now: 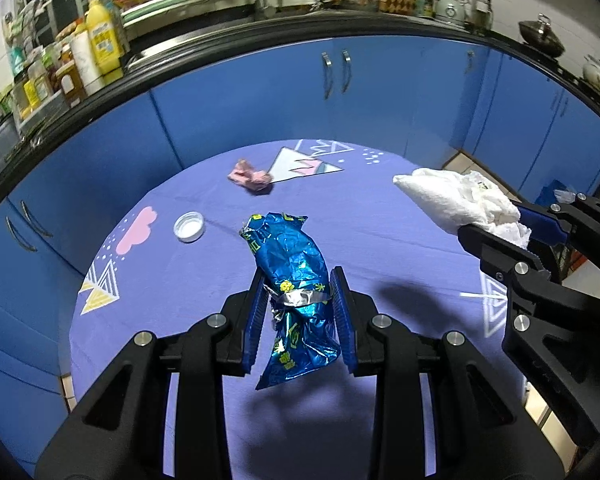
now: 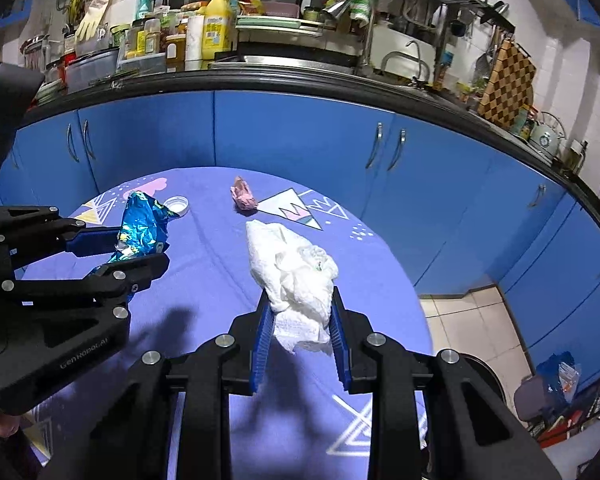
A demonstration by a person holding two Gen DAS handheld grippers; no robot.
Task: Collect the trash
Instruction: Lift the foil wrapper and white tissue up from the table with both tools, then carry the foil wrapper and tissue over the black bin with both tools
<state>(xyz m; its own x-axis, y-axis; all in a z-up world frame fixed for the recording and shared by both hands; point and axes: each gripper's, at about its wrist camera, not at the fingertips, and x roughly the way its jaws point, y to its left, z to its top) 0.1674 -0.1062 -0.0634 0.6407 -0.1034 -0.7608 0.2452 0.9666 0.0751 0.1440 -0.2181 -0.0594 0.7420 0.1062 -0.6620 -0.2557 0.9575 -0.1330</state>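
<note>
My left gripper (image 1: 299, 280) is shut on a crumpled blue foil wrapper (image 1: 292, 264) and holds it above the purple tablecloth (image 1: 380, 240). My right gripper (image 2: 299, 298) is shut on a wad of white paper towel (image 2: 296, 268), also held above the table. In the left wrist view the right gripper (image 1: 496, 236) with the white wad (image 1: 456, 200) is at the right. In the right wrist view the left gripper (image 2: 140, 246) with the blue wrapper (image 2: 142, 228) is at the left. A crumpled pink paper (image 1: 250, 176) (image 2: 243, 198) and a white bottle cap (image 1: 189, 226) (image 2: 177, 205) lie on the table farther away.
Blue cabinets (image 1: 280, 96) and a cluttered black counter (image 1: 220, 28) stand behind the round table. Tiled floor (image 2: 472, 320) lies to the right, with a blue bag (image 2: 556, 376) and other items at the far right.
</note>
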